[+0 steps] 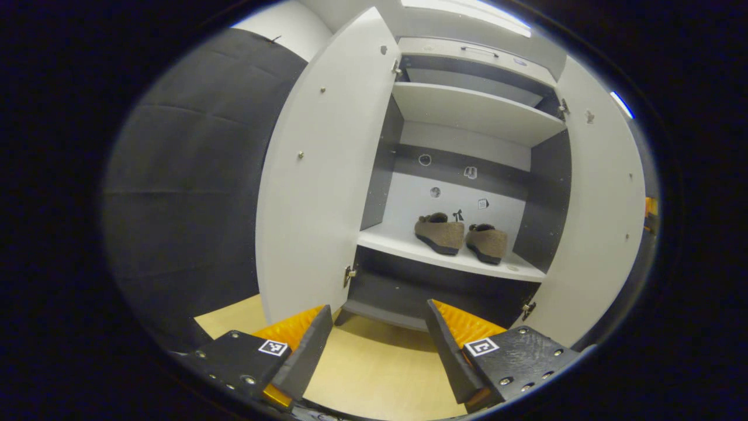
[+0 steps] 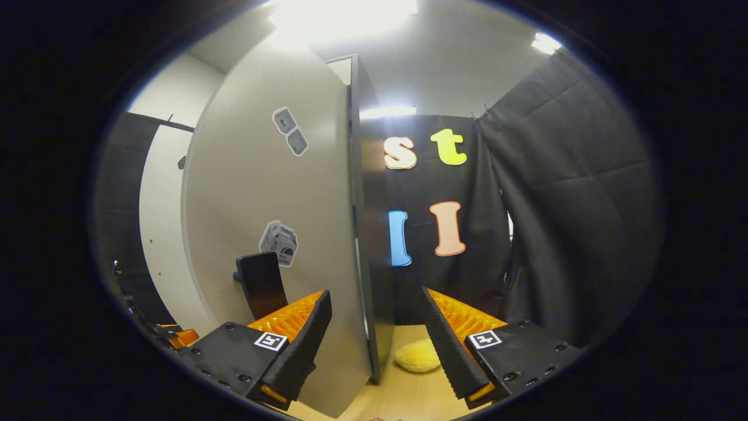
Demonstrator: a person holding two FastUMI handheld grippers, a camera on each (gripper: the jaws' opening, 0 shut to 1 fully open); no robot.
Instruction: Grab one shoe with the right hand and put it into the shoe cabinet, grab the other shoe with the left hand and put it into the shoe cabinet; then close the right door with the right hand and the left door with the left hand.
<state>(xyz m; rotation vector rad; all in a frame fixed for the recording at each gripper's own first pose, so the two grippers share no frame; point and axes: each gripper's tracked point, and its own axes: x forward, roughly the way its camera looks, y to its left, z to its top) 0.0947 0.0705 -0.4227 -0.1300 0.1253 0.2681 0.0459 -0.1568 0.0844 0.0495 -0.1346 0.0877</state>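
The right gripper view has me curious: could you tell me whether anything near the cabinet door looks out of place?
A soft yellow object lies on the floor just past the right door, odd beside a shoe cabinet. The right gripper is open, straddling the door's edge. What the object is, I cannot tell.

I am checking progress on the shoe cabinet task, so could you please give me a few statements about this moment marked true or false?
1. Both brown shoes sit side by side on a shelf inside the shoe cabinet. True.
2. The left door is already closed. False: it stands wide open, as seen in the left gripper view.
3. The left gripper is shut on a shoe. False: its jaws stand open with nothing between them.
4. In the right gripper view, the right door stands edge-on between the open fingers of the right gripper. True.
5. The shelf above the shoes holds a box. False: the upper shelf shows nothing on it.
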